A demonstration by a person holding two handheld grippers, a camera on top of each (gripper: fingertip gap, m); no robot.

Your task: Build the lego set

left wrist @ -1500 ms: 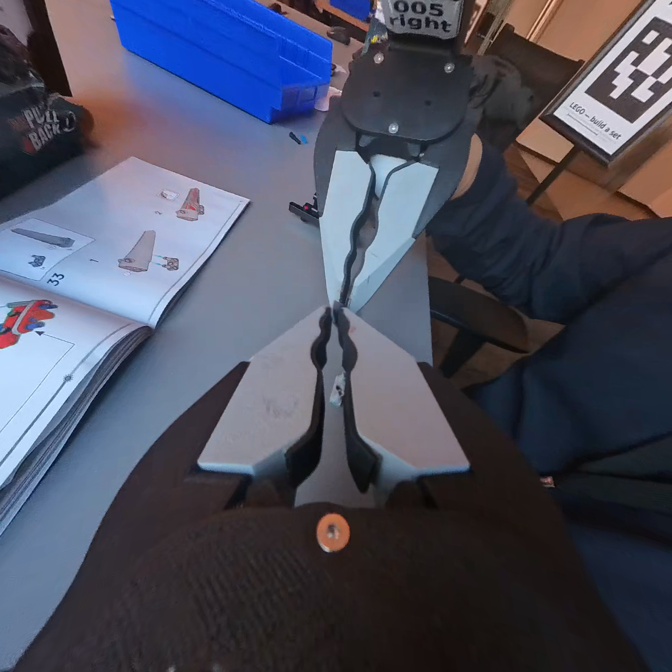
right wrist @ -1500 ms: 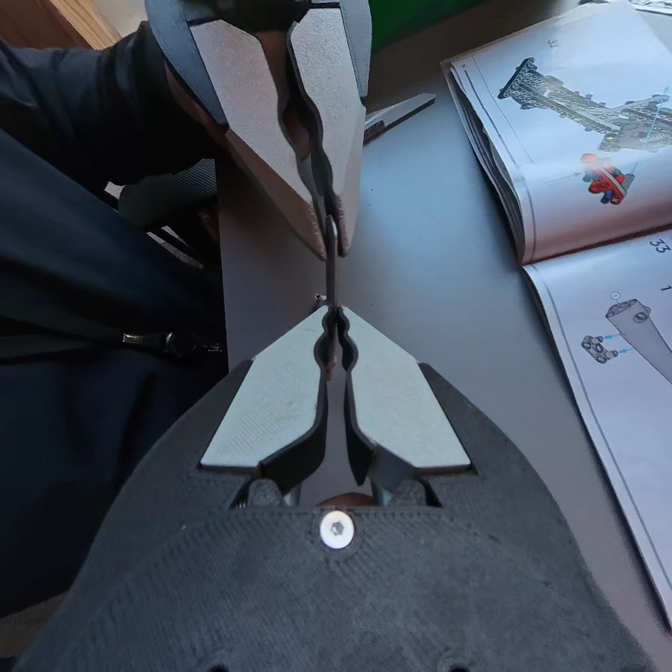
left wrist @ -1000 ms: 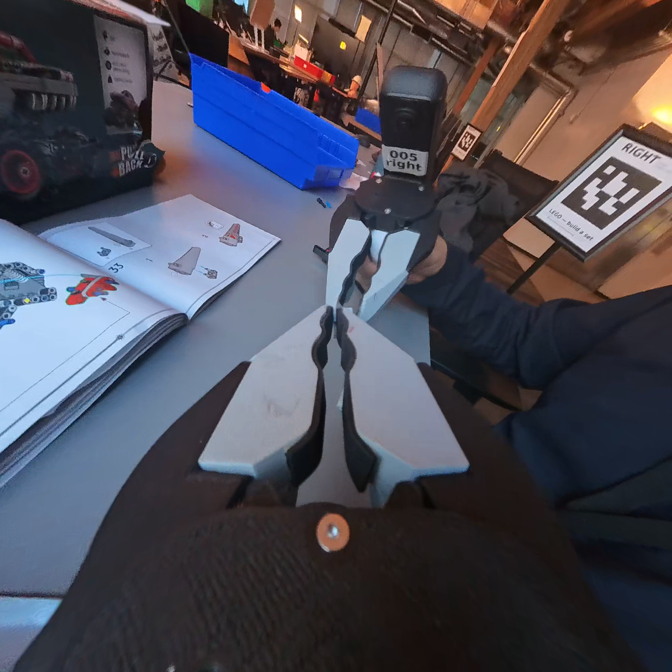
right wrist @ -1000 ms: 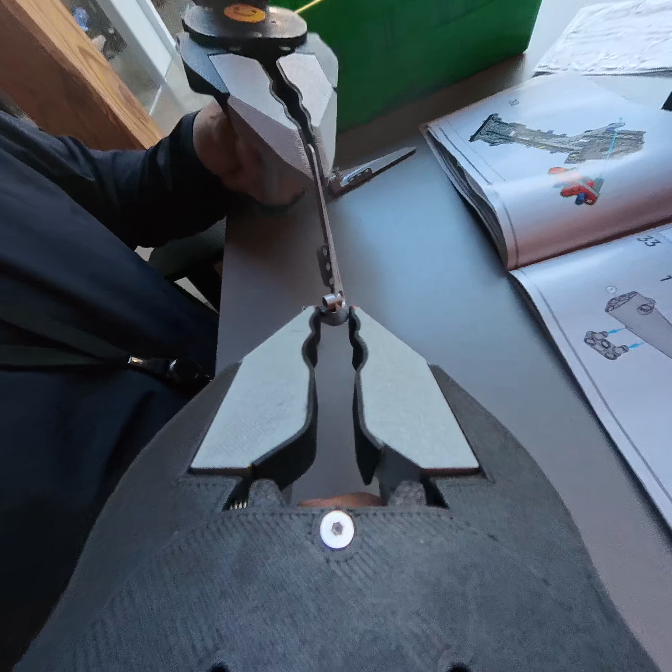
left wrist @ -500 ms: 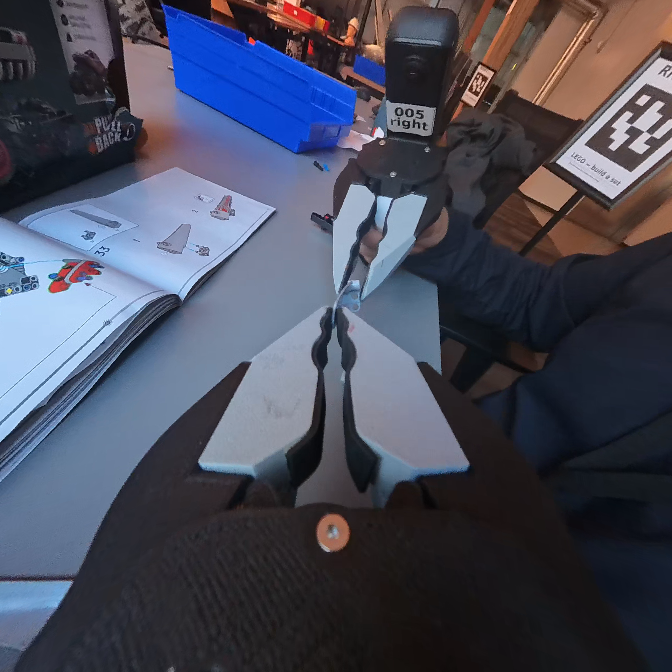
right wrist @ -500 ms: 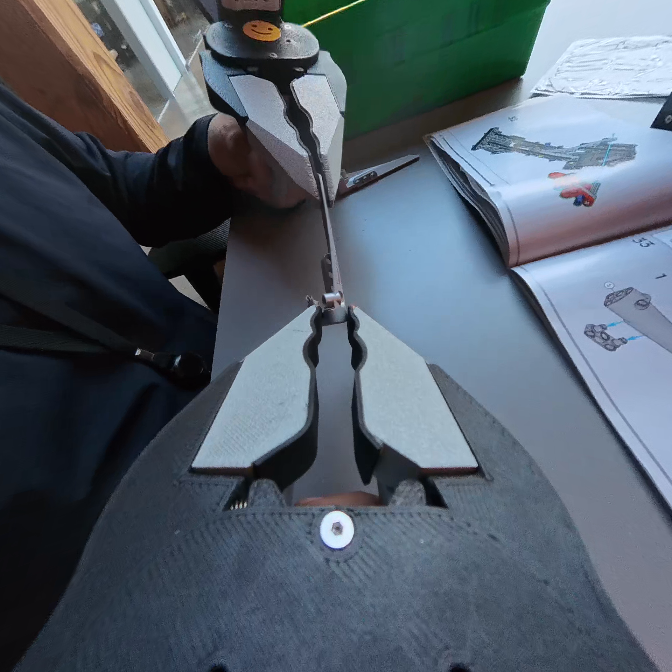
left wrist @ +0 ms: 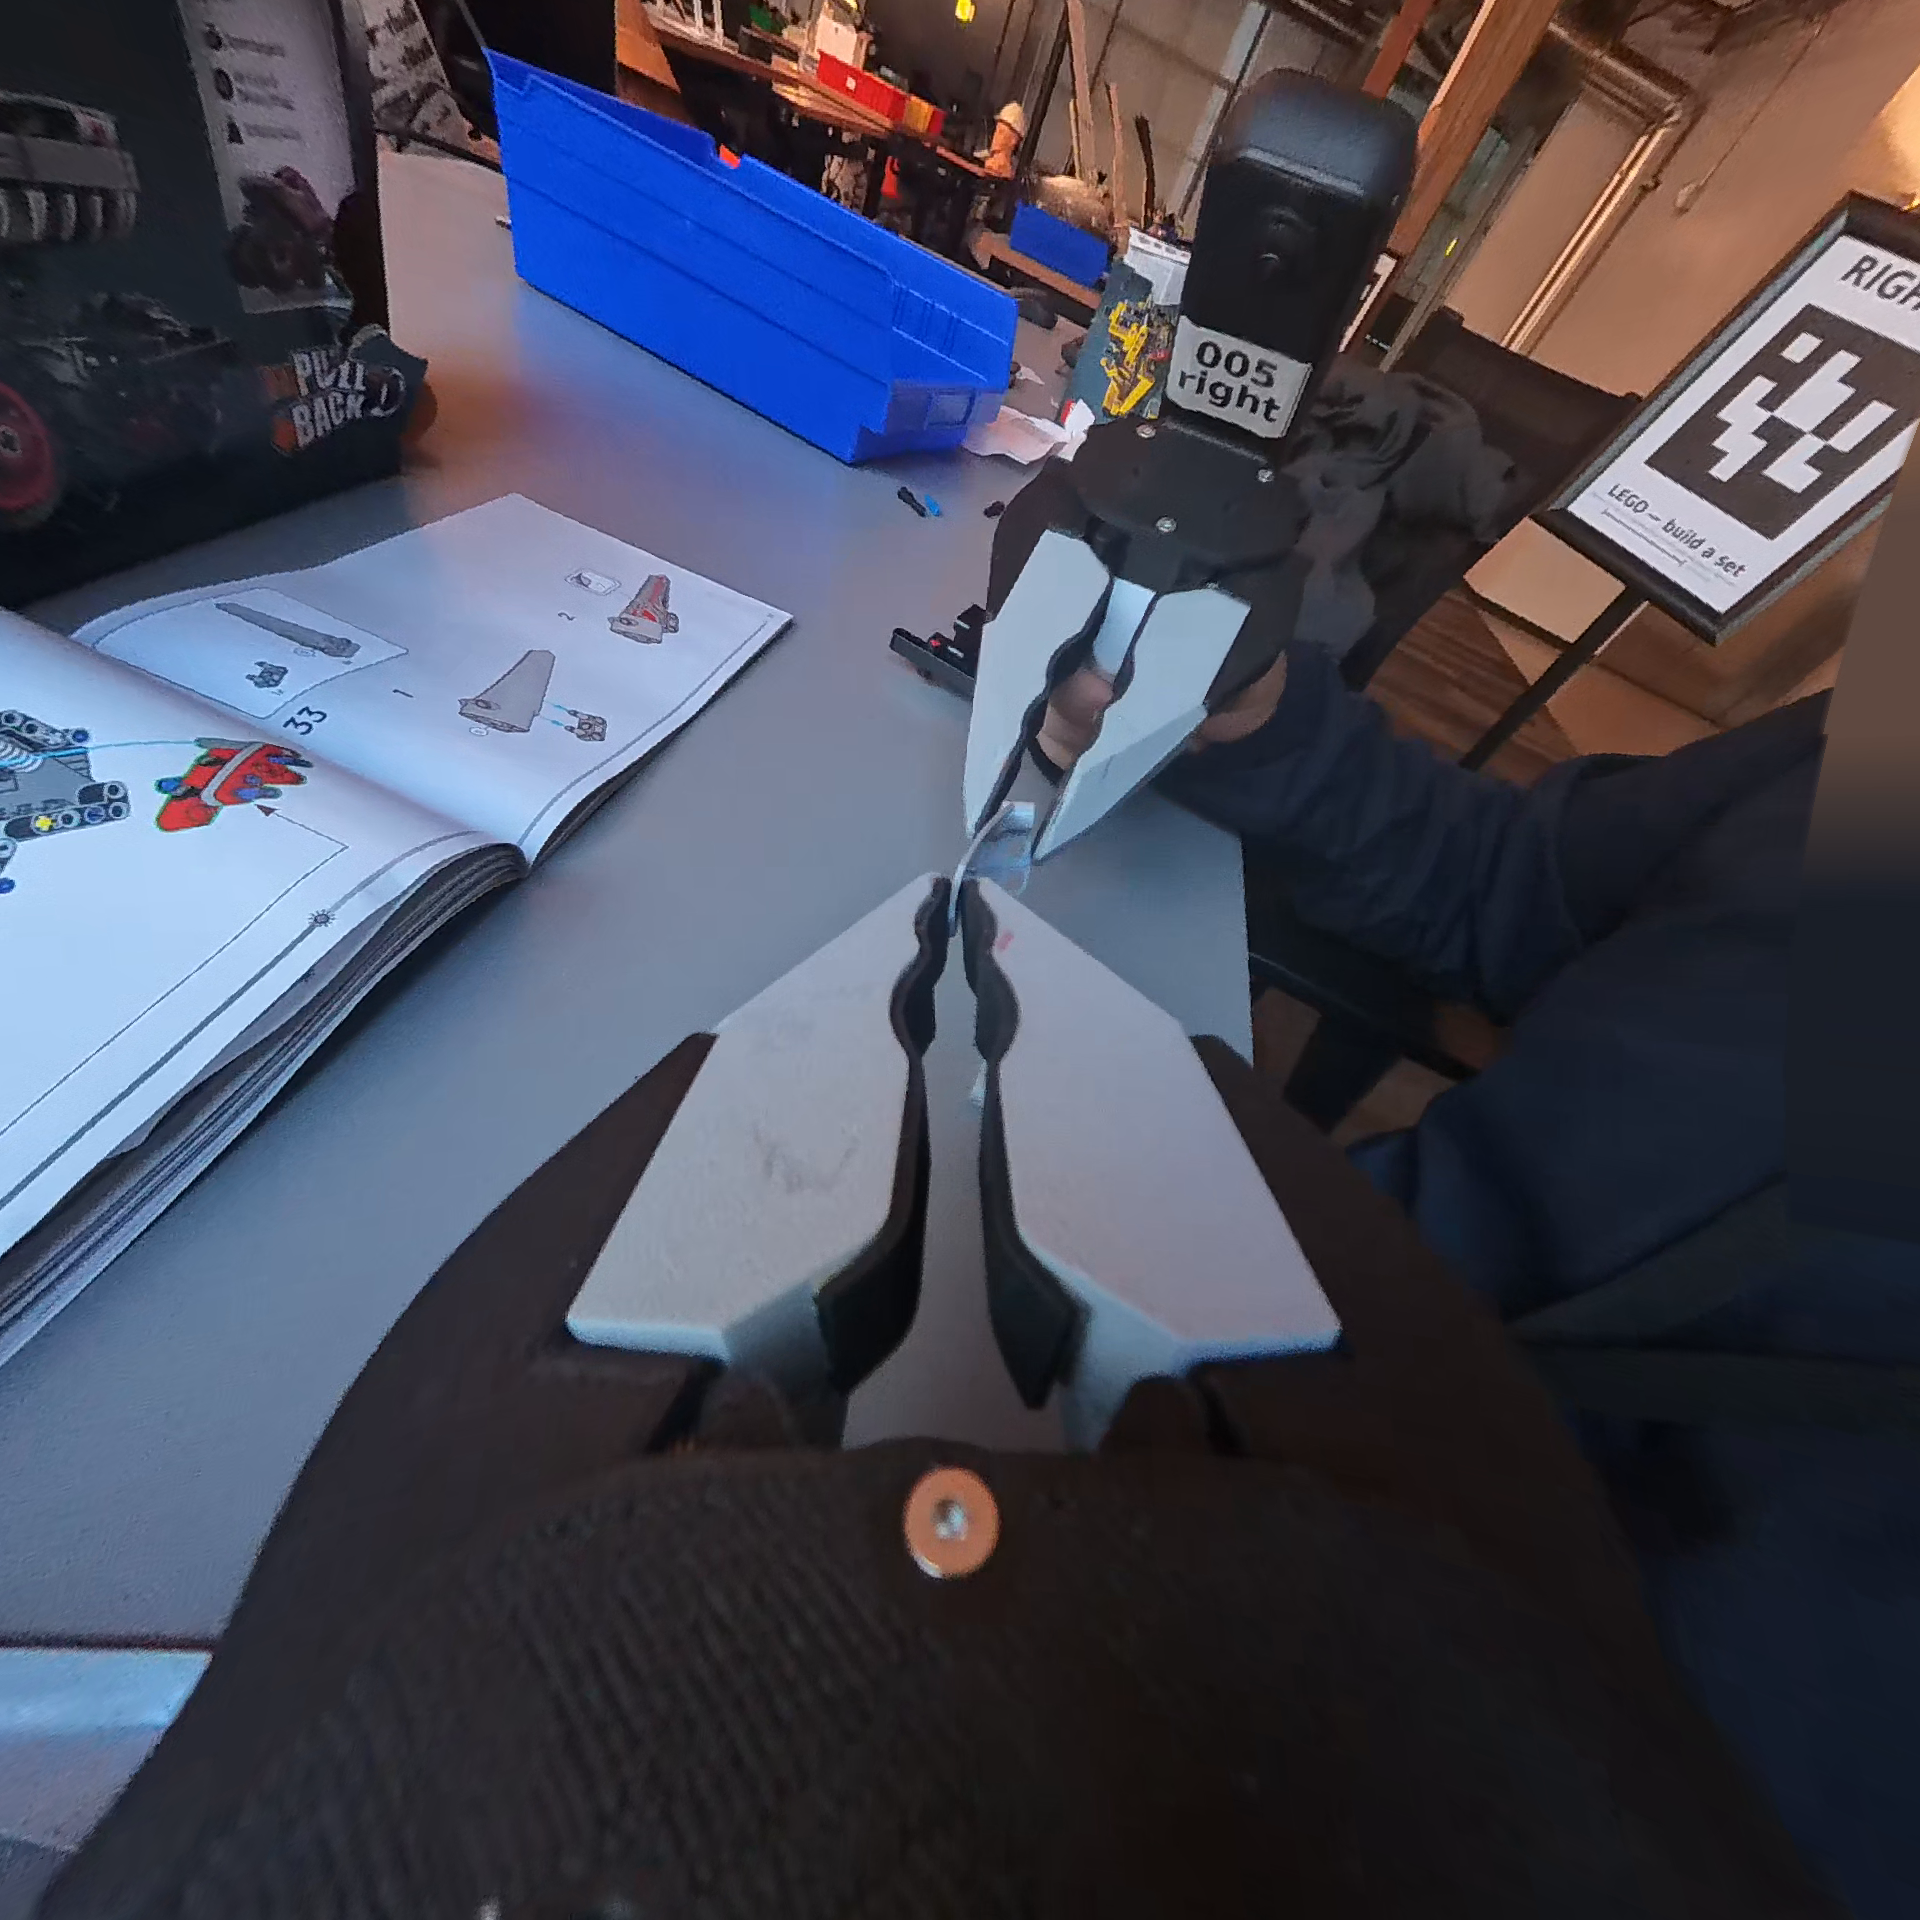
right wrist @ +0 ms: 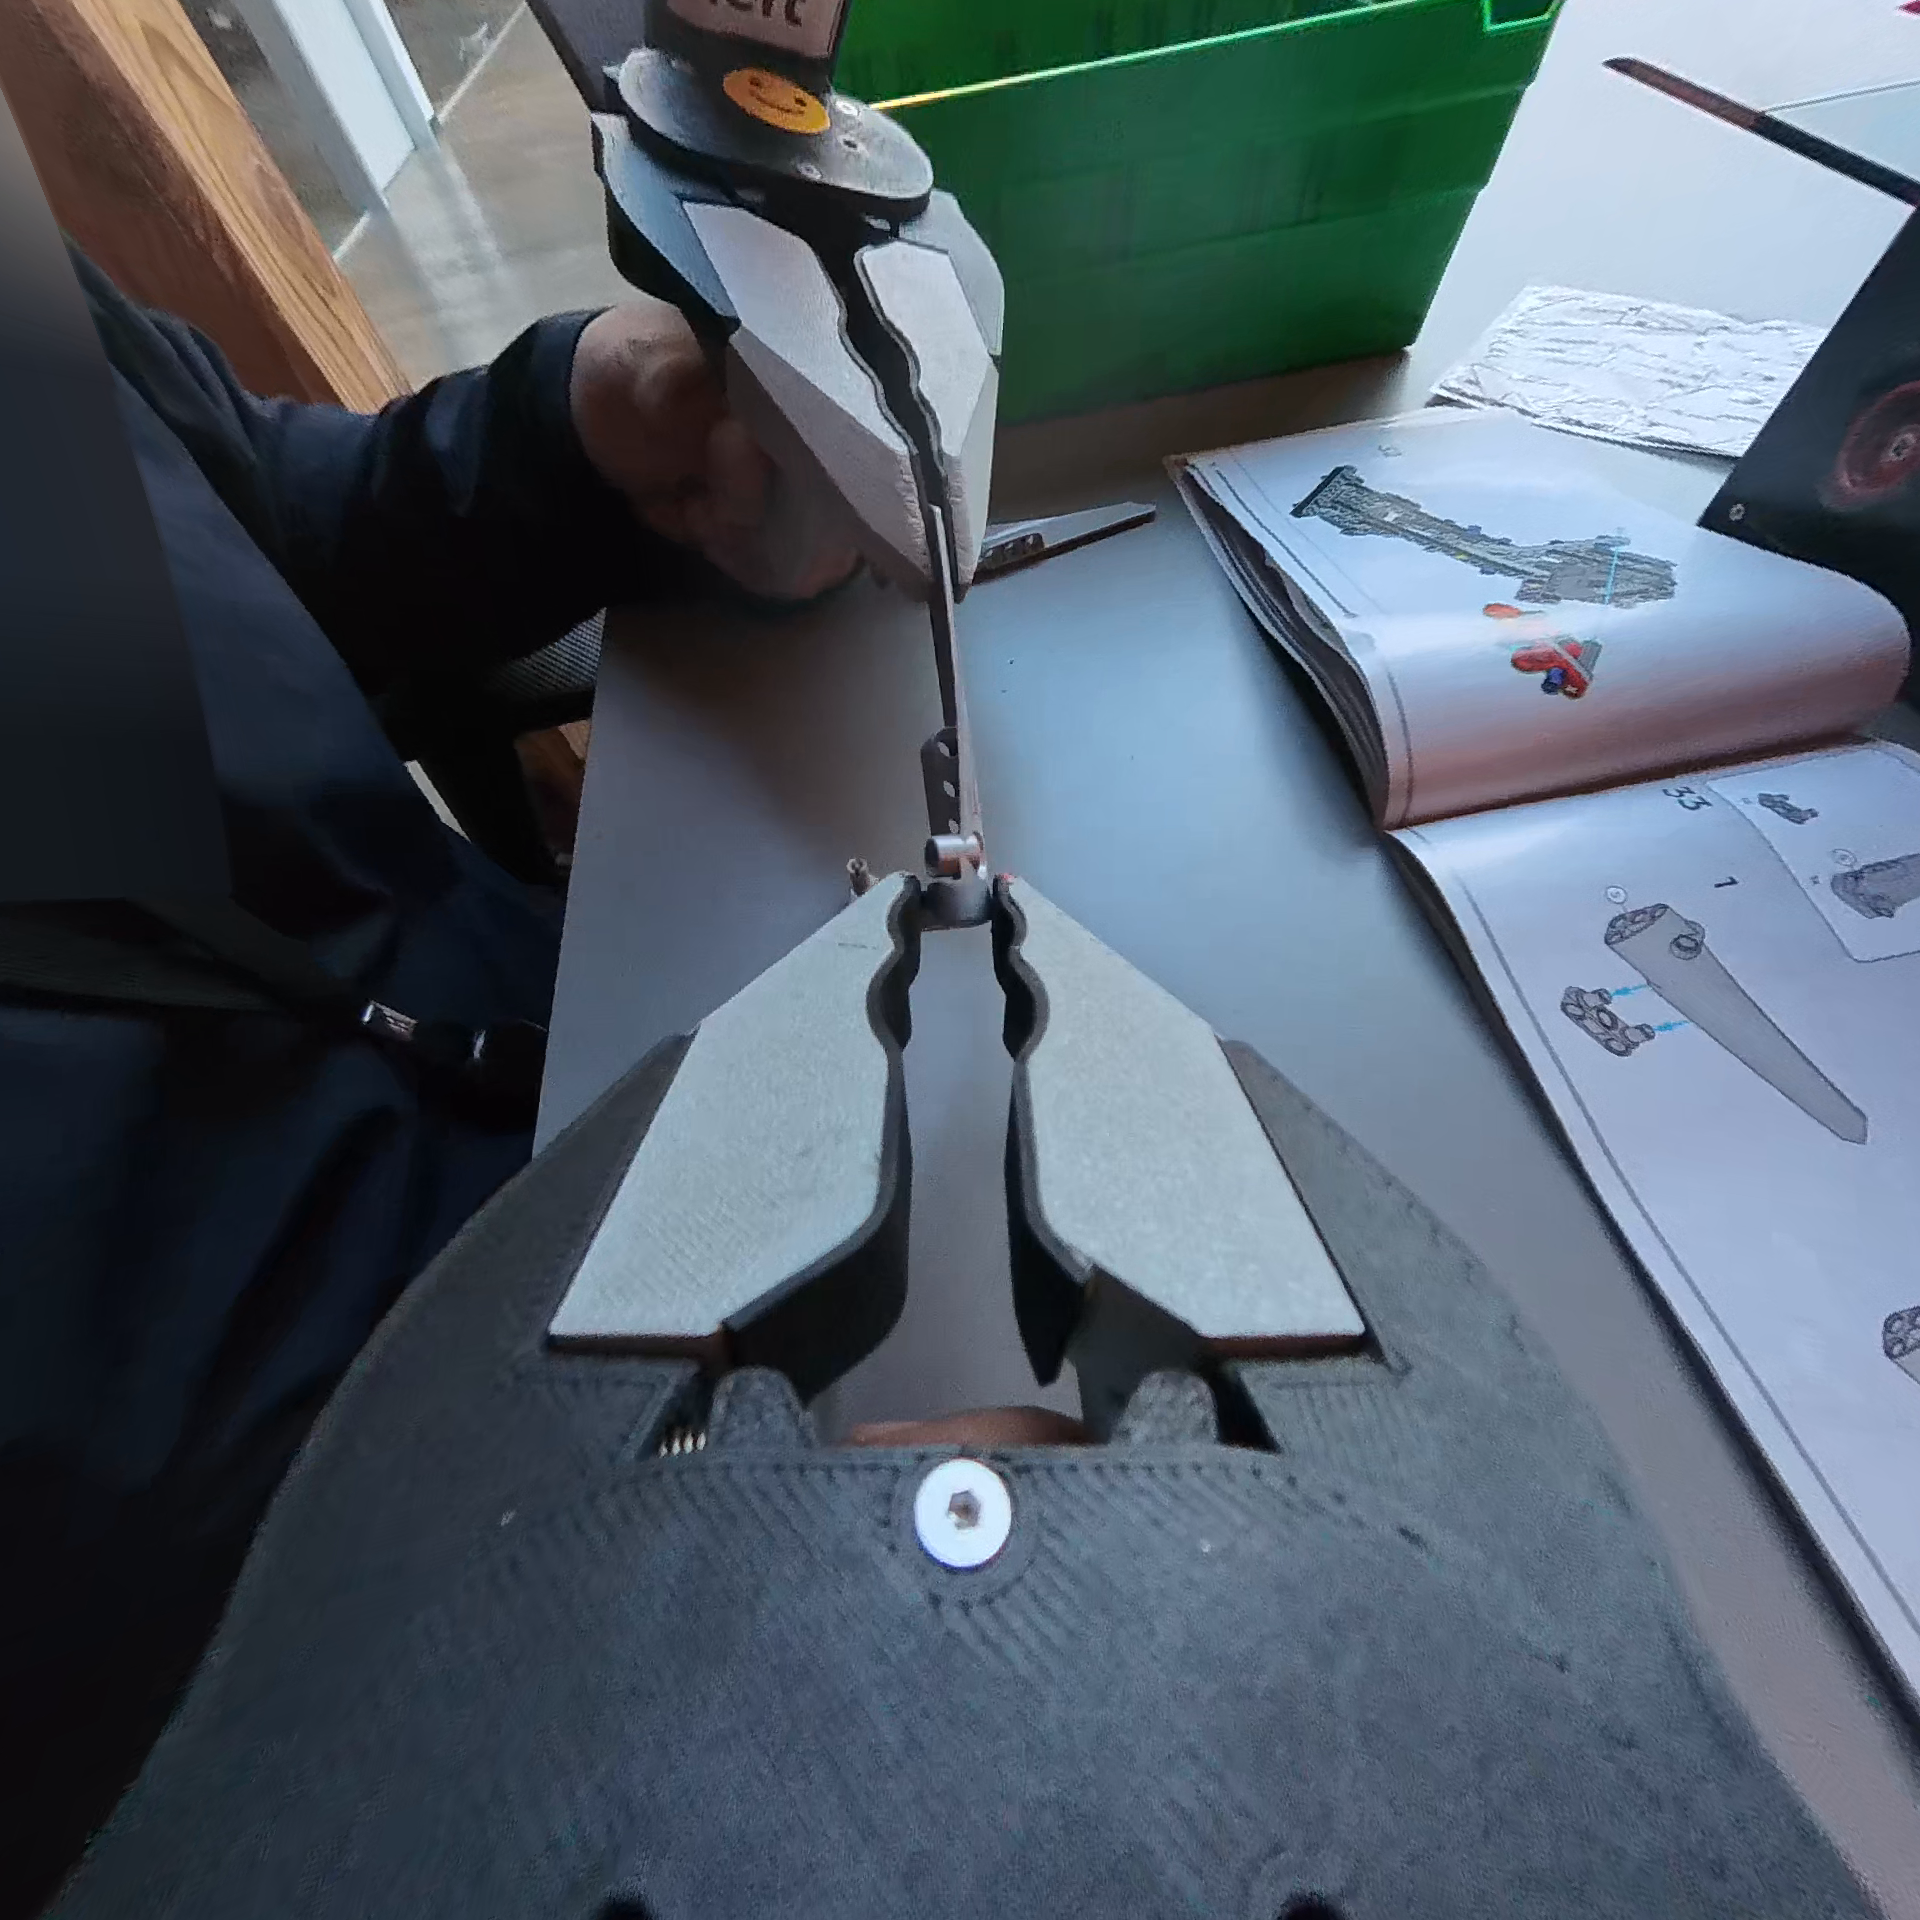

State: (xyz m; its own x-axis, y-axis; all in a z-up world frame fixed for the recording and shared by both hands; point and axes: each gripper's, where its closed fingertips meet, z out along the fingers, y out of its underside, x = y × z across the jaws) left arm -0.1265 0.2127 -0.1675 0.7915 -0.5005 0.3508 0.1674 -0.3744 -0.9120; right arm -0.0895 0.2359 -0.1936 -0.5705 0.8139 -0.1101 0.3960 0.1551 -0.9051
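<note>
The build looks mid-way (my guess); the open paper instruction booklet (left wrist: 312, 790) lies toward the grey table's (right wrist: 1143, 790) far edge, showing a tapered panel taking a small connector. Above the near edge, the left gripper (right wrist: 940, 582) is clamped on the narrow tip of a long grey tapered plastic panel (right wrist: 951, 717); the right gripper (right wrist: 956, 894), slightly parted, pinches a small grey matte connector piece (right wrist: 954, 868) against the panel's holed wide end; a second tapered panel (right wrist: 1060, 532) waits beside the smooth green plastic bin (right wrist: 1195, 208).
</note>
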